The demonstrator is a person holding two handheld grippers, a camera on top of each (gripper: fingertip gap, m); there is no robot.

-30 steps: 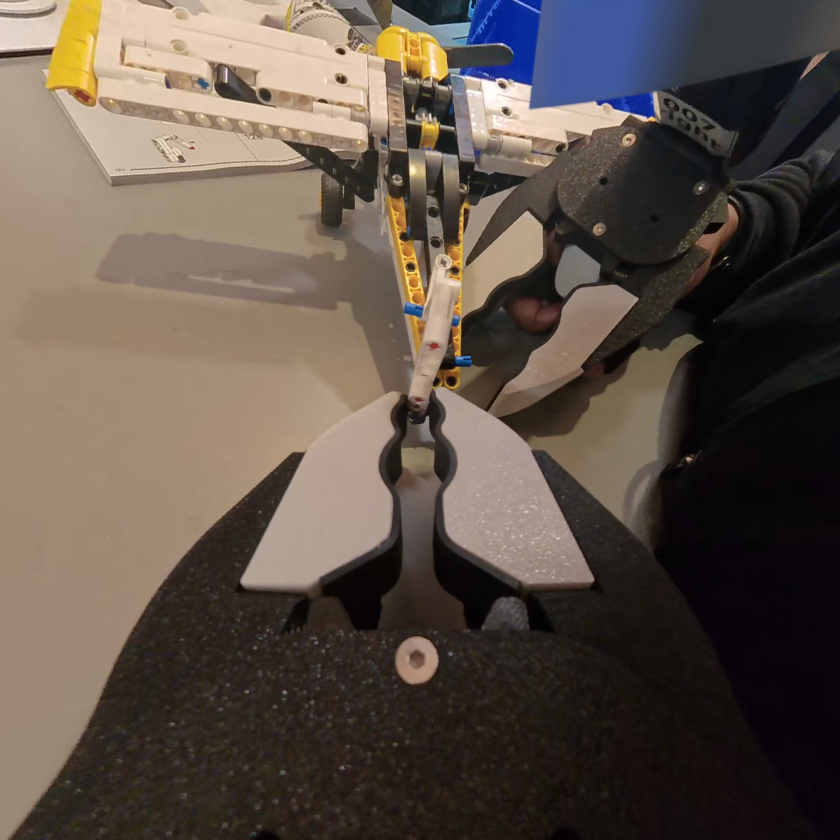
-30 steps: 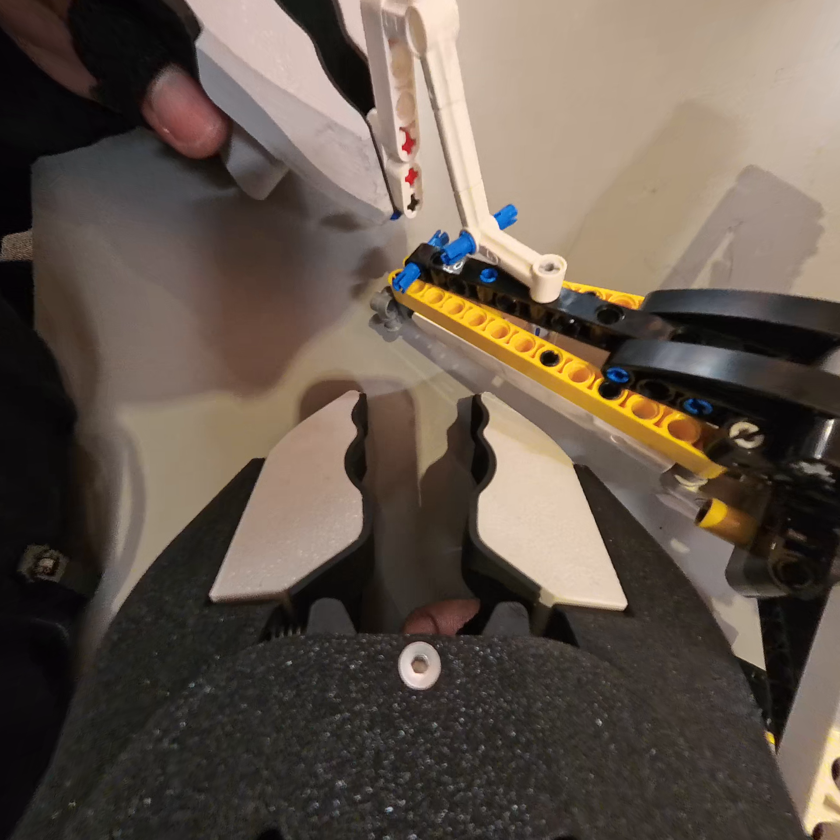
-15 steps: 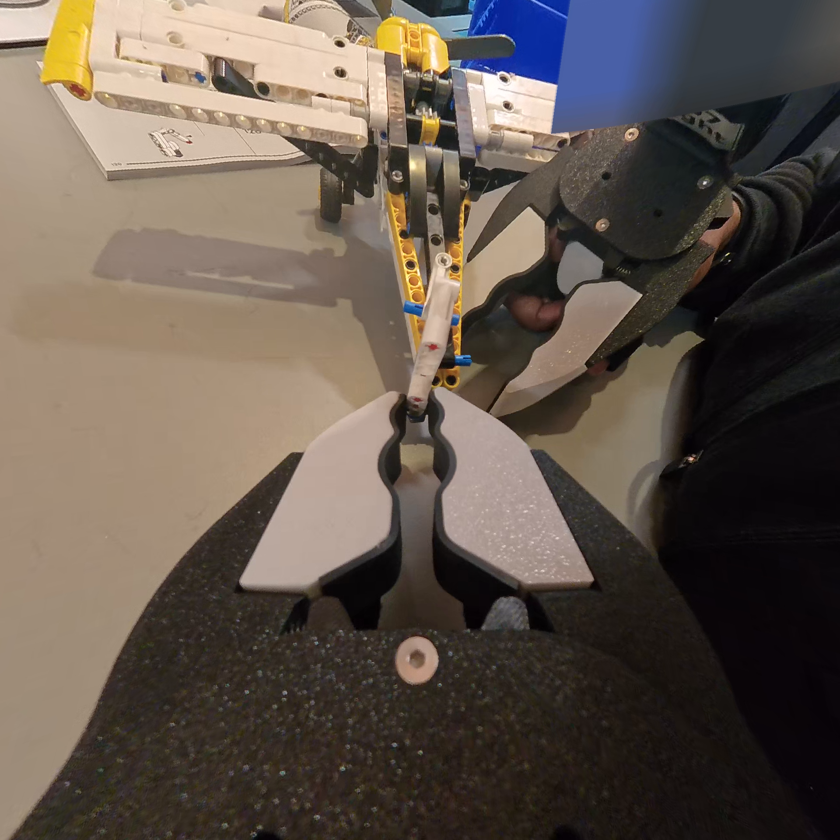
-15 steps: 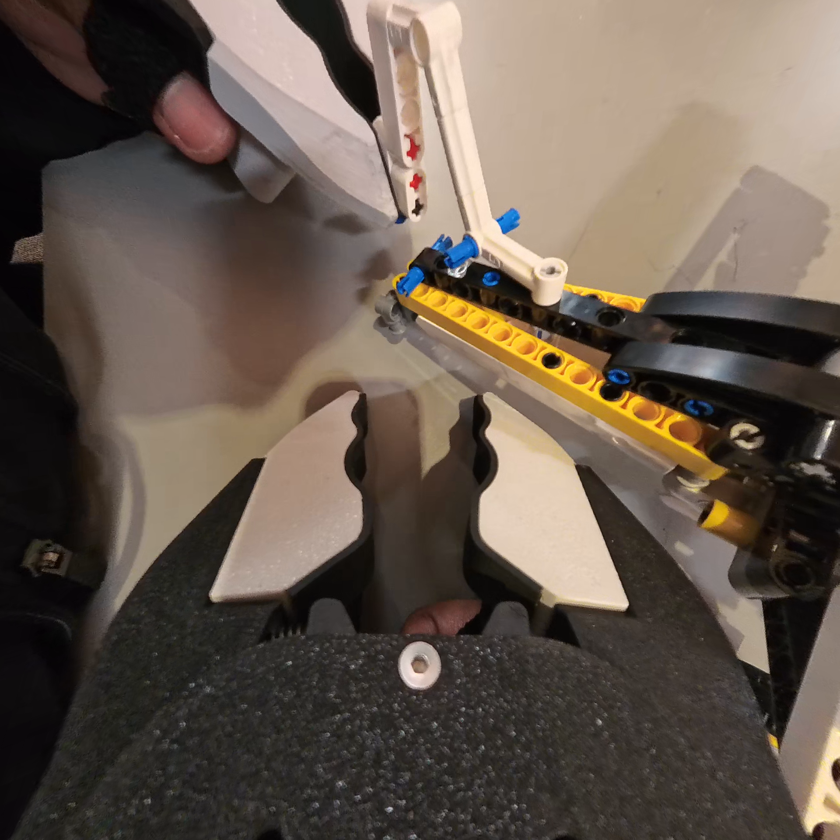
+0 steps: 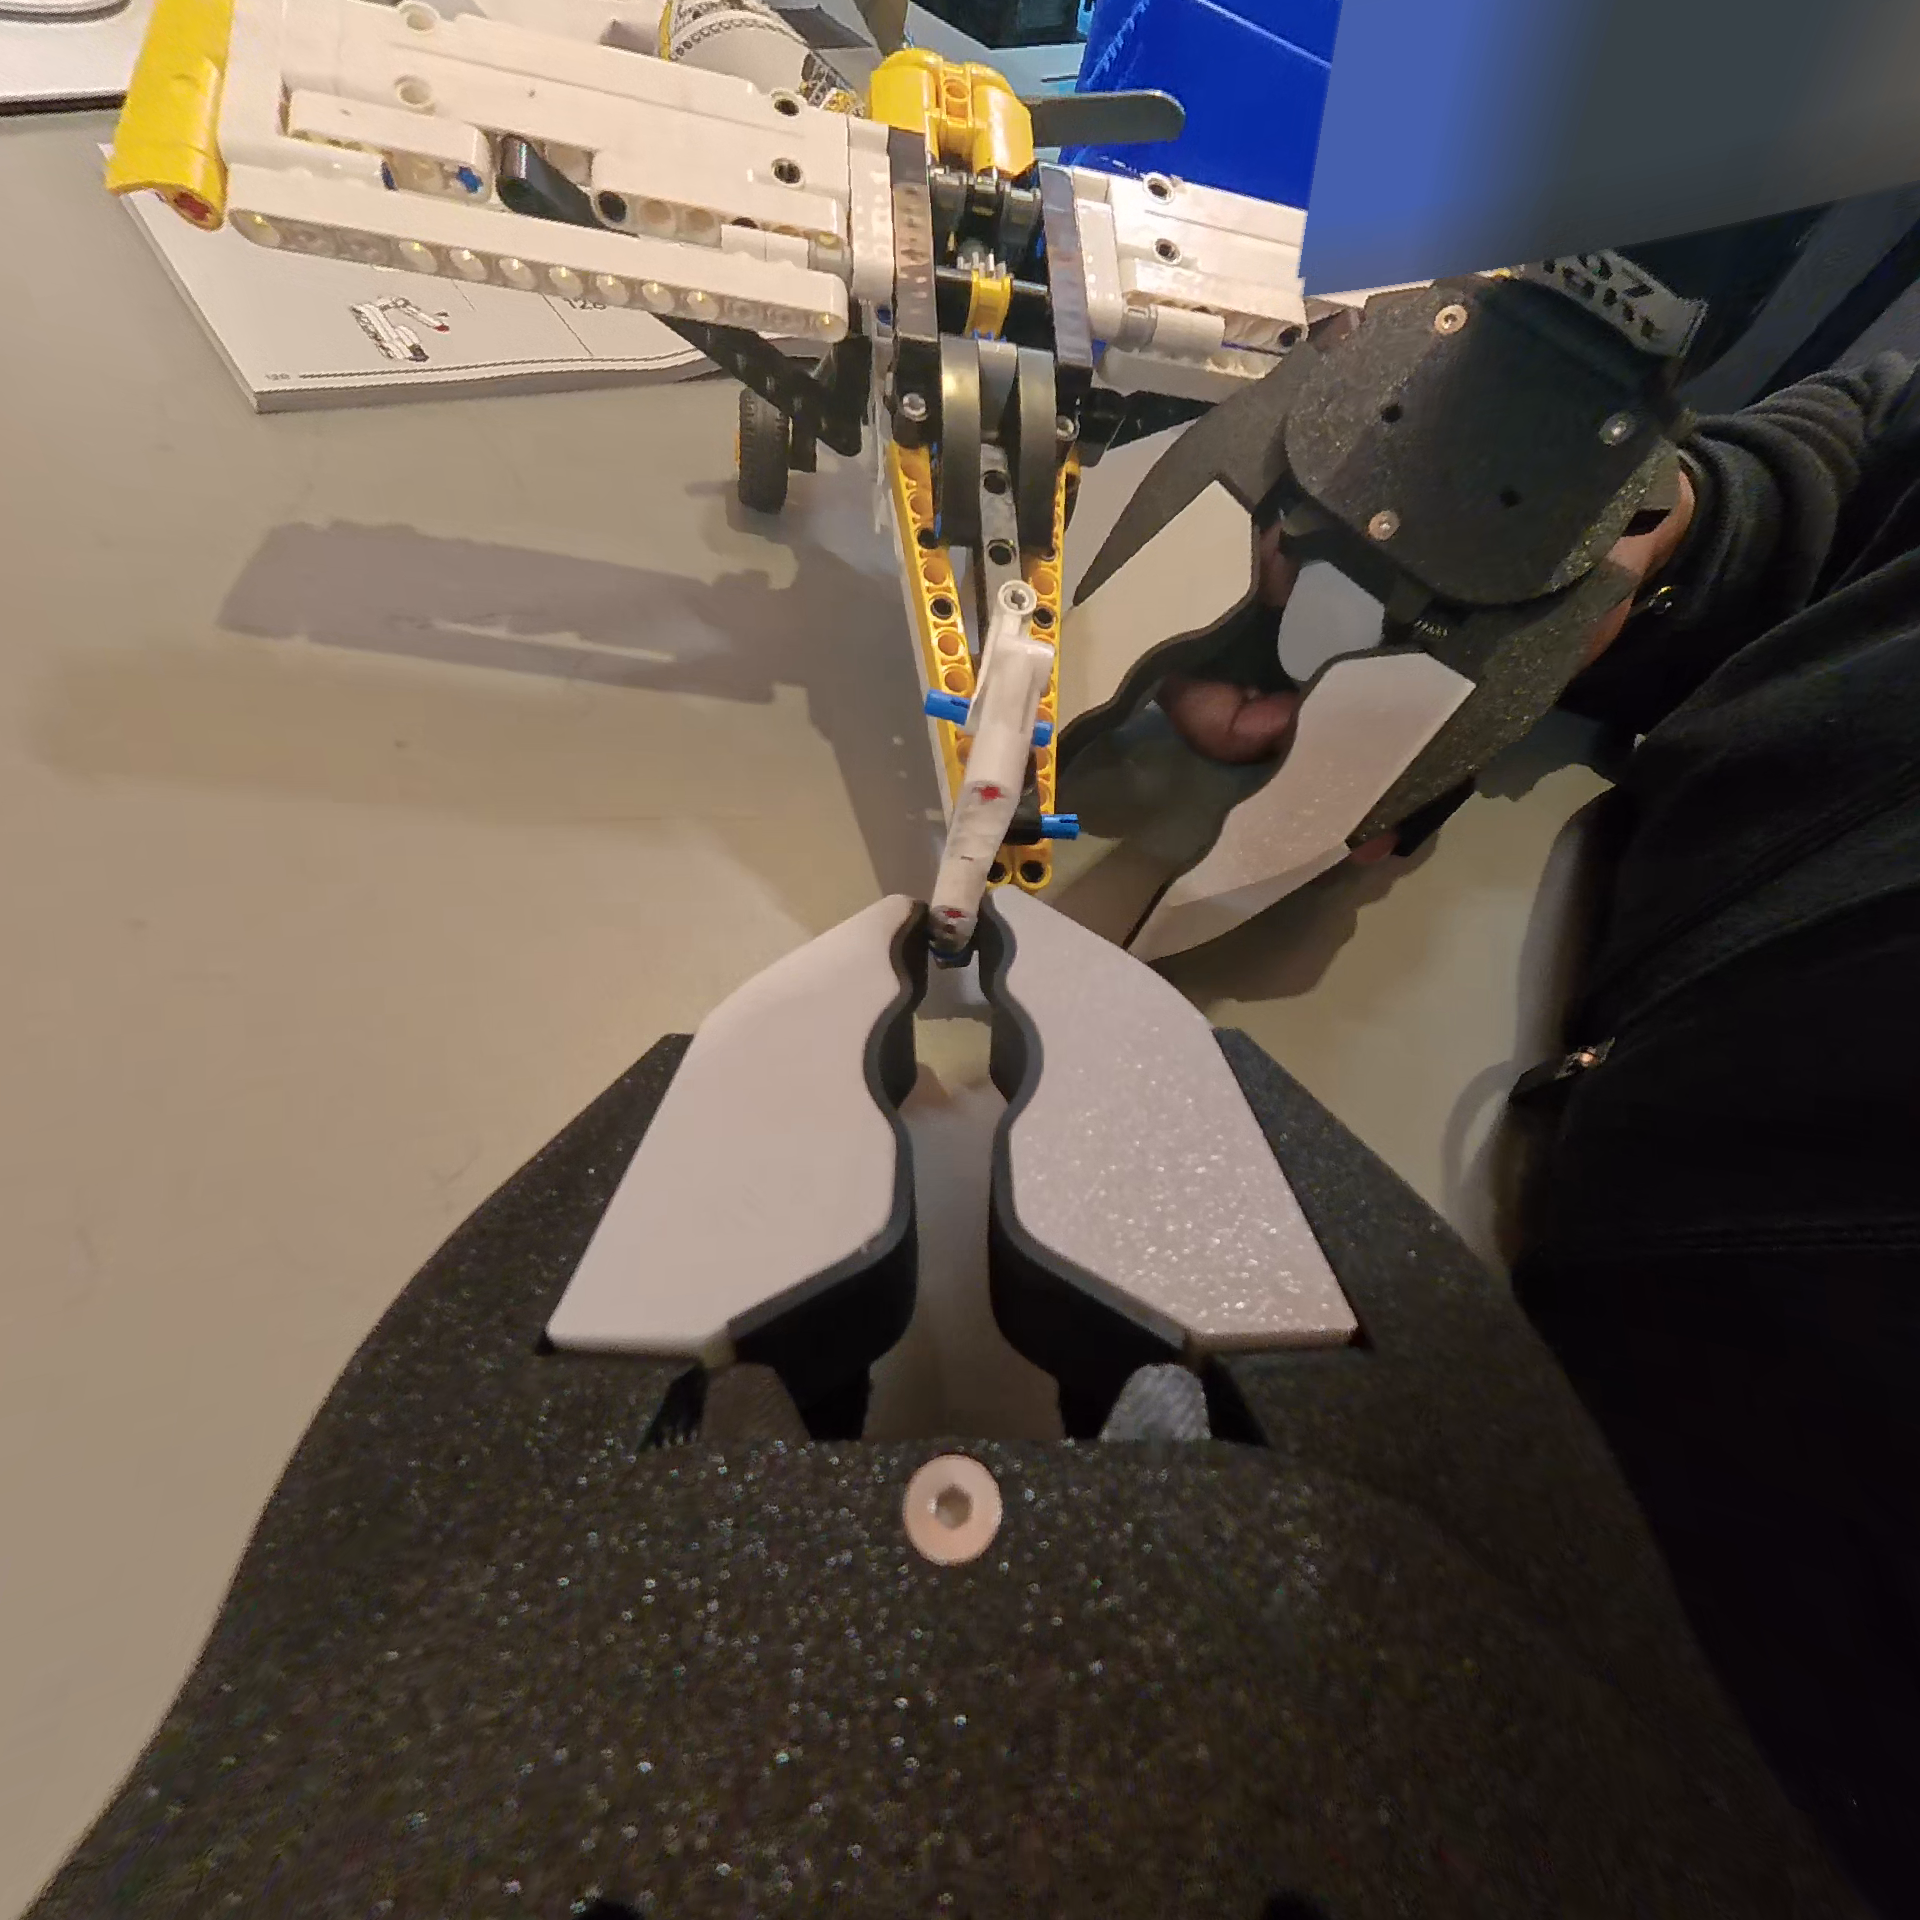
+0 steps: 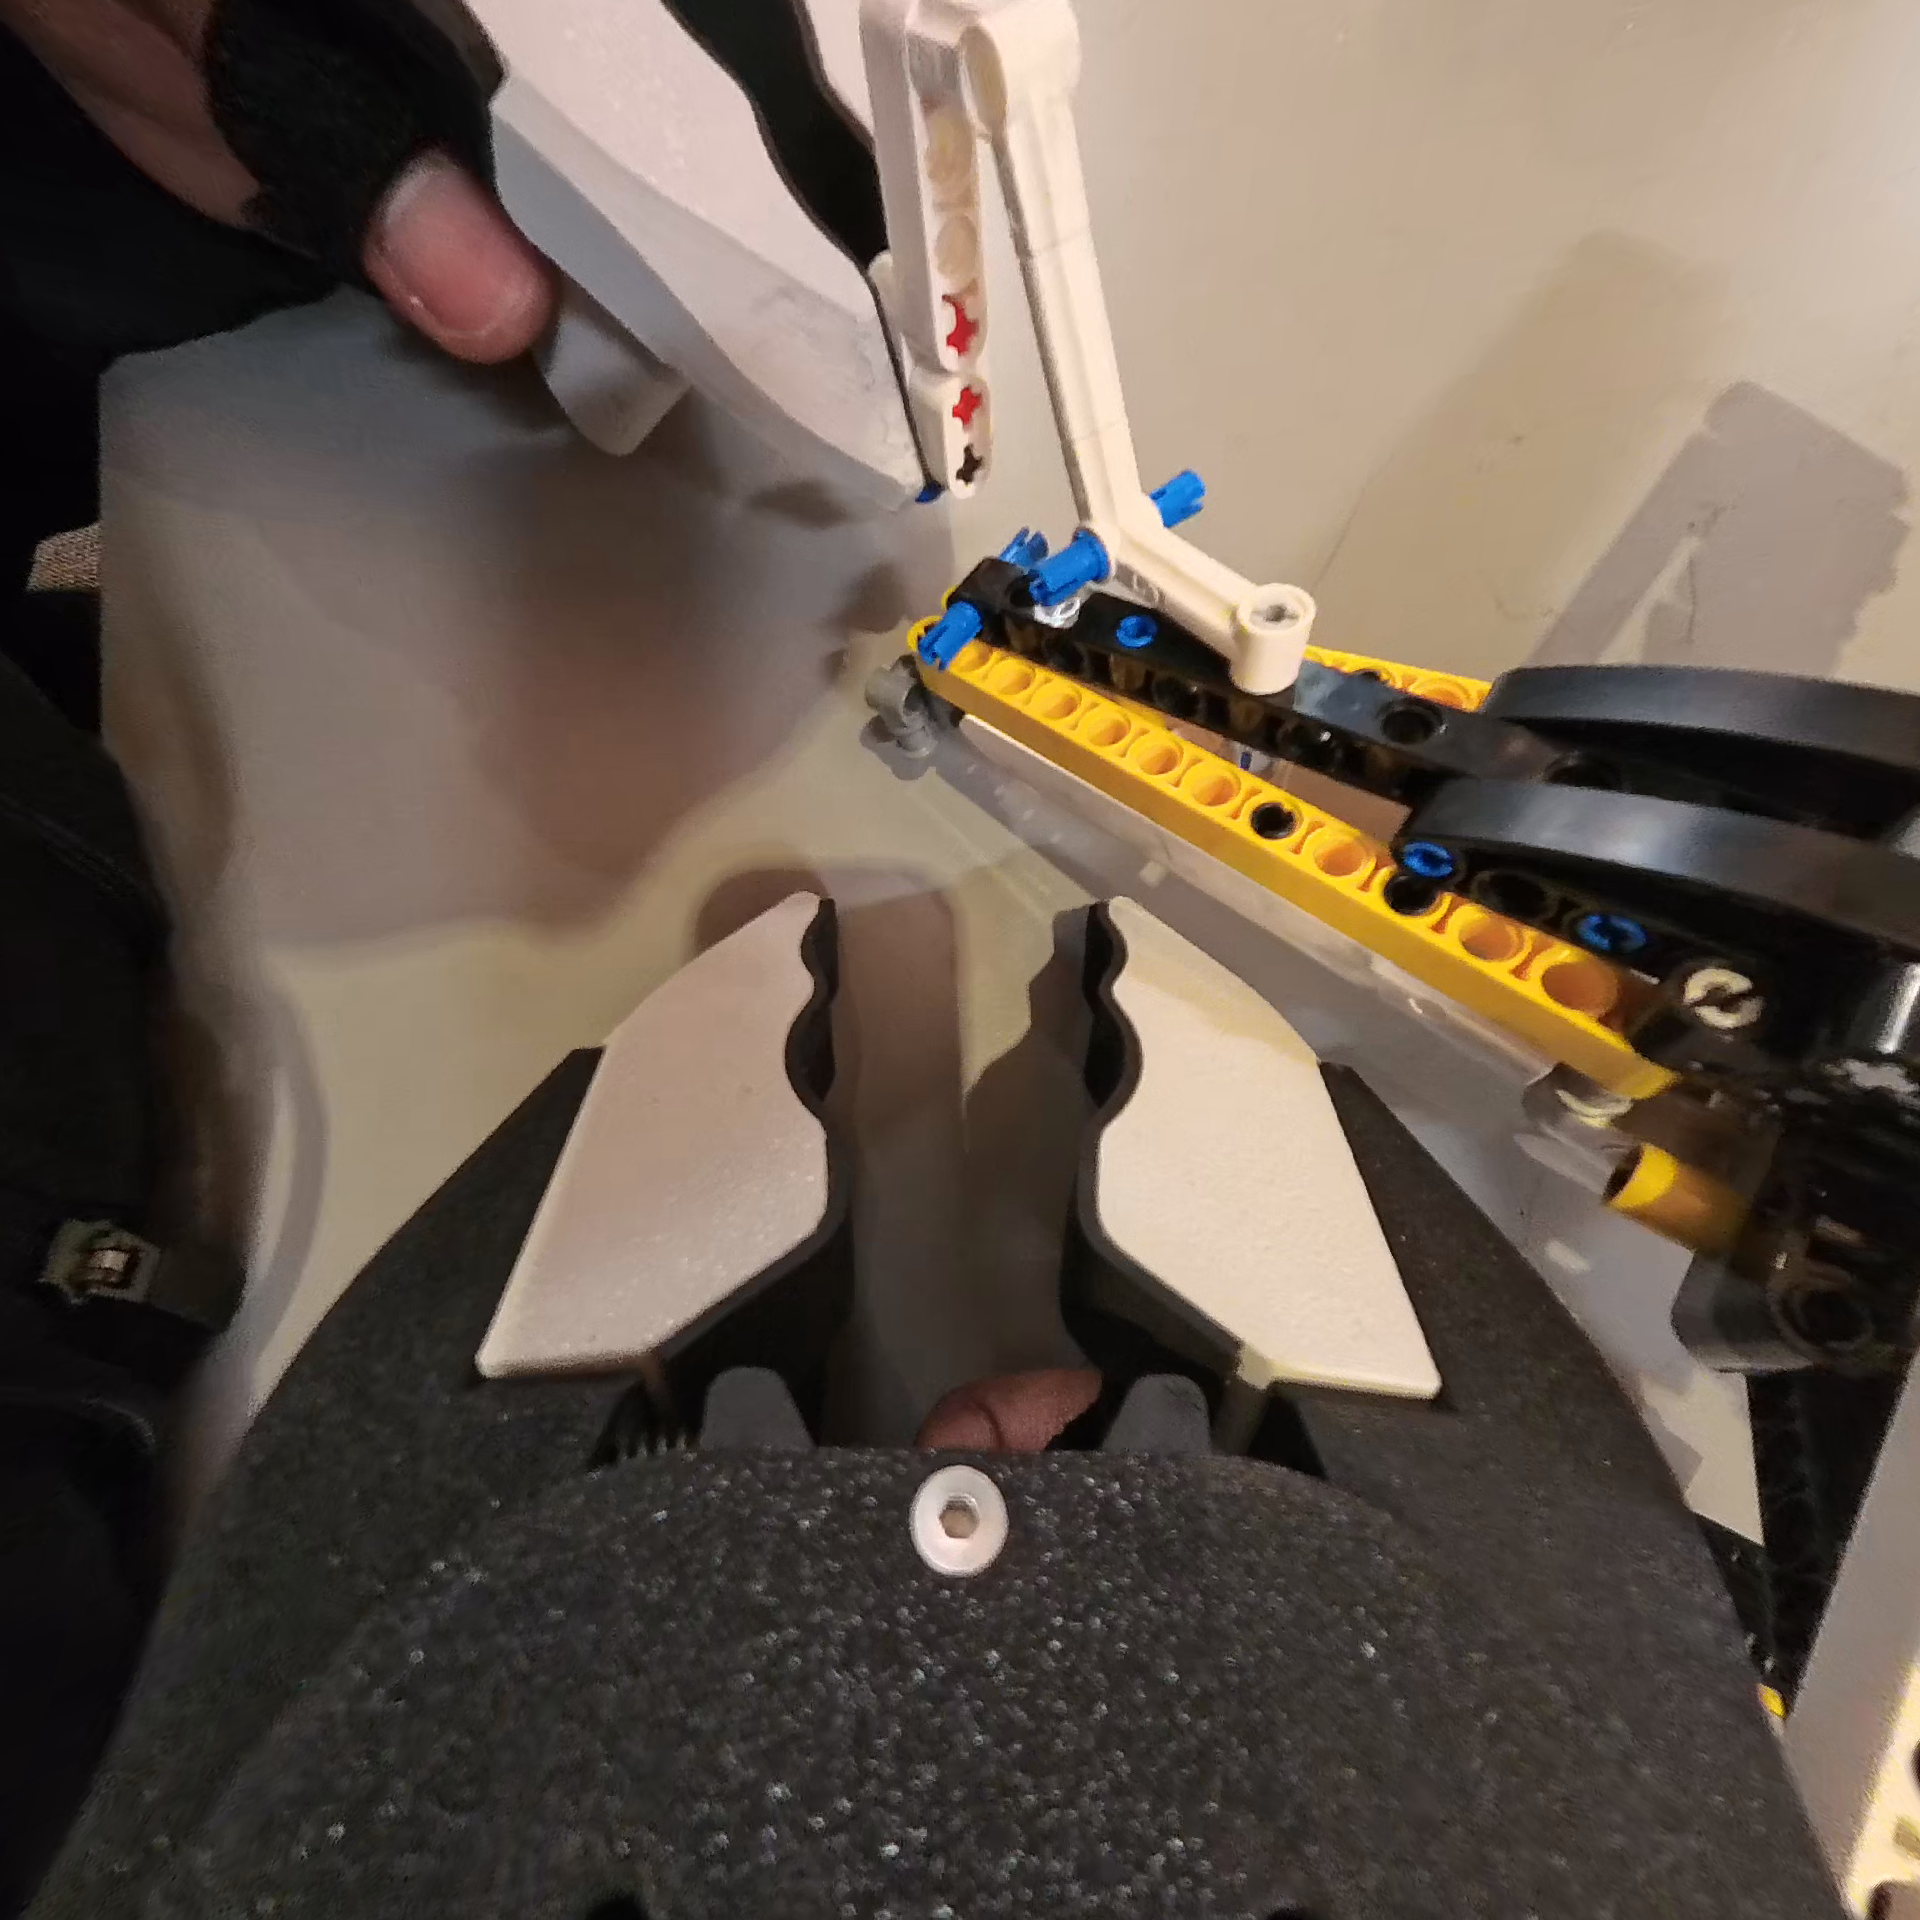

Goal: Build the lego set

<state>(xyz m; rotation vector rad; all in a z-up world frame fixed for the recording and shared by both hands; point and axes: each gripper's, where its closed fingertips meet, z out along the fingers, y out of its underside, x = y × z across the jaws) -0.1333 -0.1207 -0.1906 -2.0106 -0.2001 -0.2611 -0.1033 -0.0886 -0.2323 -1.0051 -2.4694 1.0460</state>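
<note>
Two grippers at a brick-built plane on the grey bench [image 5: 312, 935].
At far left lies a booklet [image 5: 416, 343] under the model plane [image 5: 644, 208]; my left gripper [image 5: 951, 930] is clamped on the end of a white bent beam [image 5: 992, 769] above the yellow tail beam [image 6: 1247, 790]; my right gripper [image 6: 956, 997], beside that tail, stands apart with nothing between its fingers.

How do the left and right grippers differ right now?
The left gripper has its fingers nearly together, pinching the end of a white beam; the right gripper has its fingers well apart with nothing between them. The left one's tips meet the beam above the yellow beam; the right one sits beside that yellow beam, not touching it. Both share black bodies and pale grey fingers.
</note>
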